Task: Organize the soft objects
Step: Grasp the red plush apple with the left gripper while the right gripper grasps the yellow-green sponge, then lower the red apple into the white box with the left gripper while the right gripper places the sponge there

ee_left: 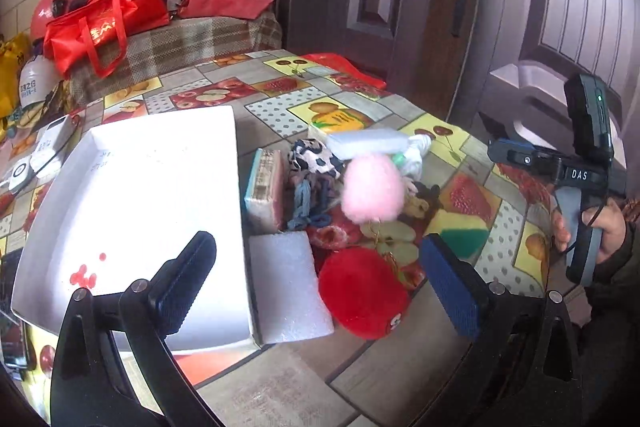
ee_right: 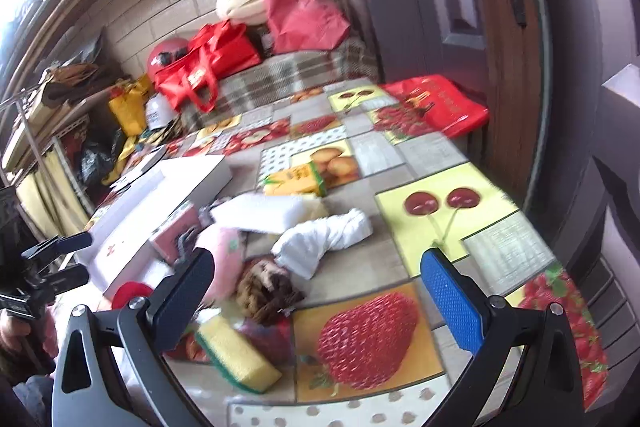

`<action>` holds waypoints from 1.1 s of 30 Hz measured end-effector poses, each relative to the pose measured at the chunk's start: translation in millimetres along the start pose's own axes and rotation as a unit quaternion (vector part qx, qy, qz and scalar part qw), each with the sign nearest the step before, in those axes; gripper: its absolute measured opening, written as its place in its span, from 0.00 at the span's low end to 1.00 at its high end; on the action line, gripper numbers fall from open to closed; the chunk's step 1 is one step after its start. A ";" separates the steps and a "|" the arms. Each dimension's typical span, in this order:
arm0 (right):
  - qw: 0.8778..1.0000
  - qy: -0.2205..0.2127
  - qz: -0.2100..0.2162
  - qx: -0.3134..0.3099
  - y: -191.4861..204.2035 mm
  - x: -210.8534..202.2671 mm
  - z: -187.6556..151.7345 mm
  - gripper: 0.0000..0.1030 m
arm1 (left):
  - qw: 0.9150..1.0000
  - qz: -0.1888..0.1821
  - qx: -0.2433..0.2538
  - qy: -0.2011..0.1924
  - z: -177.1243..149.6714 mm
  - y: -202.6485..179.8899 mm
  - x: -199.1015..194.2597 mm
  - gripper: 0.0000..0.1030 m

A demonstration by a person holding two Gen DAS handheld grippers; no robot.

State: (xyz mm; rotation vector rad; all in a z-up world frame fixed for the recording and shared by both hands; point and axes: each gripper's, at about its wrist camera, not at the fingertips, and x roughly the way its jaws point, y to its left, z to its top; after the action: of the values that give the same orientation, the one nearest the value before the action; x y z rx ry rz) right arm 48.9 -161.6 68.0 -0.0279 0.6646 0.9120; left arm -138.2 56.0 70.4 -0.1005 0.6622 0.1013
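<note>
Left wrist: both tools (ee_left: 320, 275) (ee_right: 318, 293) gape empty; fluffy red pompom (ee_left: 362, 293), white box (ee_left: 132, 211).

The surface (ee_right: 448, 187) has a cloth with fruit pictures: cherries, strawberries, apples. The box (ee_left: 132, 195) is white. One fluffy ball (ee_left: 370, 191) is pink, another (ee_left: 360, 293) red. The sponge (ee_right: 236, 357) is yellow.

Soft pile (ee_left: 344, 195) is crowding the table's (ee_right: 400, 251) middle, touching the white box (ee_left: 152, 187) wall; box interior is lying mostly bare, tablecloth right of pile is staying open.
</note>
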 end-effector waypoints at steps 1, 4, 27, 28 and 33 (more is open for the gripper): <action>1.000 0.017 0.019 -0.017 6.9 3.9 -4.4 1.00 | 1.000 0.002 0.018 0.011 -5.6 -8.0 3.4 0.99; 0.994 0.049 0.036 -0.093 32.8 4.5 -22.2 0.98 | 0.997 0.015 0.059 0.039 -19.0 -24.5 15.7 0.93; 0.984 0.027 0.108 -0.136 58.8 -6.7 -17.7 0.26 | 0.997 0.053 0.055 -0.023 -17.0 -22.6 16.7 0.55; 0.985 0.011 0.112 -0.133 60.8 -11.2 -11.9 0.26 | 0.996 0.075 0.042 -0.037 -13.4 -15.2 12.7 0.55; 0.984 -0.043 0.128 -0.118 75.6 -16.5 7.4 0.26 | 0.983 0.172 -0.037 -0.061 6.0 33.8 6.7 0.55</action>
State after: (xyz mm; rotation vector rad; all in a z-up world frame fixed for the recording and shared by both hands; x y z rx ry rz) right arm -10.2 -124.0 101.8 -0.1159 0.4821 1.2307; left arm -133.5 90.6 68.9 -0.0494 0.5485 0.4621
